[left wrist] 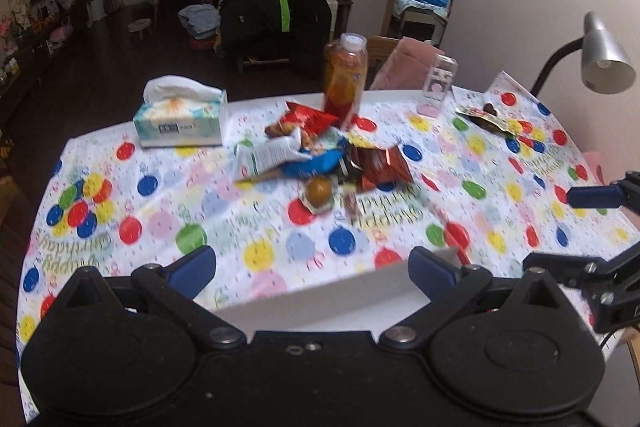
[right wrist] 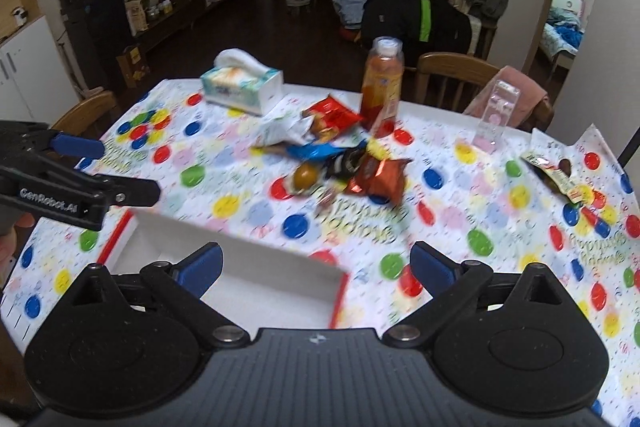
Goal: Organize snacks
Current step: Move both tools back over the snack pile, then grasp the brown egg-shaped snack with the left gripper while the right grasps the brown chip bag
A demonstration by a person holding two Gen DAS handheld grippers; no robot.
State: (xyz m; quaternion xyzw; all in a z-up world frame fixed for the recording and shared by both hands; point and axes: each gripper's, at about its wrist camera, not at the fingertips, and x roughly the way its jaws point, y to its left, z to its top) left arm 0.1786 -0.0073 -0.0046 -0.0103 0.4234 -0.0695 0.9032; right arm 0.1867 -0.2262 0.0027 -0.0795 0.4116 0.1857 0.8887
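Two grippers hover low over the near edge of the counter (right wrist: pixel 460 227), which is covered by a cloth of coloured dots; both are level and point toward the far side; the left gripper (left wrist: pixel 312 267) has its blue-padded jaws spread wide and empty above the near wall of a white box (right wrist: pixel 256 267), and the right gripper (right wrist: pixel 316 267) is likewise spread apart with nothing between its jaws, beside the box's red-edged right end; a tissue box (left wrist: pixel 180 123) sits at the far left of the counter, well apart from the rest; a tall bottle of orange drink (left wrist: pixel 346 79) stands upright at the far middle, just behind the heap of snack packets (left wrist: pixel 320 155), which lies in the counter's centre, loose and overlapping, well clear of the white box; a clear small container (left wrist: pixel 436 87) stands to the right of the bottle; one dark opened wrapper (right wrist: pixel 556 175) lies alone near the right edge; a small round brown snack (left wrist: pixel 319 190) rests at the heap's near side.
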